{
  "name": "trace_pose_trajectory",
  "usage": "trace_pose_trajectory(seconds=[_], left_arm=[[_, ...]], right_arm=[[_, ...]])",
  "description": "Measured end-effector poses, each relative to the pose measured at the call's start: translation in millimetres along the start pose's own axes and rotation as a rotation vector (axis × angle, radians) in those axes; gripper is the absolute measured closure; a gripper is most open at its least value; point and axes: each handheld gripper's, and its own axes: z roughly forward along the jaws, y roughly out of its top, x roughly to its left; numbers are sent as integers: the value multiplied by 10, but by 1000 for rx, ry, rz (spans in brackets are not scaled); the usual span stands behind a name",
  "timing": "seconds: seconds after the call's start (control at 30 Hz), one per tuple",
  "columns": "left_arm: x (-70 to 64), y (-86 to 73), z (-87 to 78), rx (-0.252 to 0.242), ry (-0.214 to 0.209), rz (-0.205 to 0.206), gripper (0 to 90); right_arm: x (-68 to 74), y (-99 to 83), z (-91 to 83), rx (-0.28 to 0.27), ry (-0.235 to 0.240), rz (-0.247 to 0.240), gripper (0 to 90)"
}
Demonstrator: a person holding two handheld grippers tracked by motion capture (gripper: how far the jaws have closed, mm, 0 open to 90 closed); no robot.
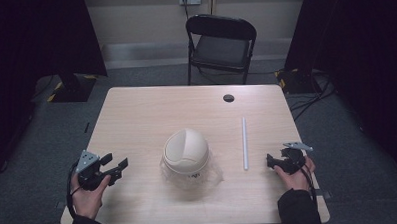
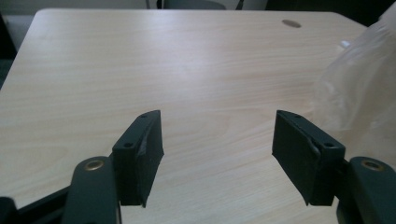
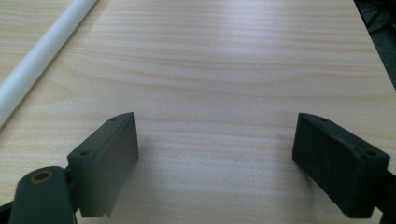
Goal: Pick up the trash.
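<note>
A cream domed object [image 1: 186,151] rests on a clear plastic bag [image 1: 208,172] in the middle of the wooden table [image 1: 136,114]. To its right lies a thin white rod [image 1: 245,143], also seen as a white rod [image 3: 39,56] at the left of the right gripper view. My left gripper [image 1: 119,167] sits near the table's front left, open, with bare wood between its jaws; the plastic bag [image 2: 359,88] lies to its right. My right gripper [image 1: 271,162] rests at the front right, open and empty, just right of the rod.
A black folding chair [image 1: 221,43] stands behind the table. A dark round grommet hole [image 1: 228,98] sits near the table's far edge. Cables and stand bases lie on the grey floor at both sides. Wide bare wood stretches along the far left of the table.
</note>
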Motion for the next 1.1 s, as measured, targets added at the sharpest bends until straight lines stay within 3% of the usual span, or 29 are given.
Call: trace_pose_trajectory(seconds=[0.07, 0.13, 0.2, 0.3, 0.33, 0.43, 0.47, 0.5, 0.53, 0.57, 0.73, 0.9, 1.1], left_arm=[[-34, 33, -28, -13, -22, 1, 348], [-116, 141, -114, -56, -72, 44, 348], [-130, 169, -134, -61, -85, 58, 350], [-253, 286, -170, -102, -206, 89, 361], [-253, 286, -170, -102, -206, 89, 361], [-463, 379, -161, -104, -293, 163, 360], [-463, 379, -161, -104, -293, 163, 360], [-587, 424, -145, -109, -338, 187, 360], [-587, 424, -145, -109, -338, 187, 359], [-713, 478, -119, -110, -380, 218, 356], [-897, 541, -48, -102, -429, 258, 351], [-1105, 540, 90, -62, -484, 286, 345], [-1227, 529, 222, -21, -502, 309, 339]], right_arm=[[0, 0, 0, 0, 0, 0, 136], [0, 0, 0, 0, 0, 0, 136], [0, 0, 0, 0, 0, 0, 136], [0, 0, 0, 0, 0, 0, 136], [0, 0, 0, 0, 0, 0, 136], [0, 0, 0, 0, 0, 0, 136], [0, 0, 0, 0, 0, 0, 136], [0, 0, 0, 0, 0, 0, 136], [0, 0, 0, 0, 0, 0, 136], [0, 0, 0, 0, 0, 0, 136], [0, 0, 0, 0, 0, 0, 136], [0, 0, 0, 0, 0, 0, 136], [0, 0, 0, 0, 0, 0, 136]])
